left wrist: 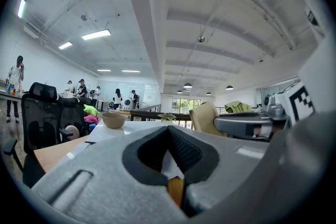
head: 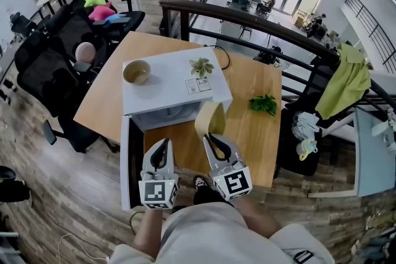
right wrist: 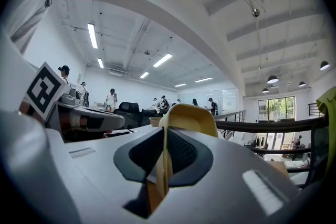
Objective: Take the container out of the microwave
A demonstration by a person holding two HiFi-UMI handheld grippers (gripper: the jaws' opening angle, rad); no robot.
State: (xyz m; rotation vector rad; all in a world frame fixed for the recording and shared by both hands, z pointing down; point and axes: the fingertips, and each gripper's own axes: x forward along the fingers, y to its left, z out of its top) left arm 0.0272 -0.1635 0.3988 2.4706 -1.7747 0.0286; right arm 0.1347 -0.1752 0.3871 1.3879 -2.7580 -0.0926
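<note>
Over the light wooden table (head: 247,133), the right gripper (head: 210,136) pinching the pale yellow plastic container (head: 210,117) should carry it level; left gripper (head: 163,144) sits closed, empty.

Container (head: 209,118): pale yellow-tan, thin-walled, rounded. It is turned up on edge and held clear of the table (head: 260,133), with its rim pinched between the jaws of the right gripper (head: 213,136). In the right gripper view its wall (right wrist: 189,115) runs edge-on between the pads and the body bulges to the right. It sits outside the oven, just before the front right corner. Microwave (head: 164,93): white, boxy, flat-topped, with a label on the top panel. It stands on the wooden table. The door (head: 125,164) is swung fully open at the left, and the cavity mouth faces the holder.
</note>
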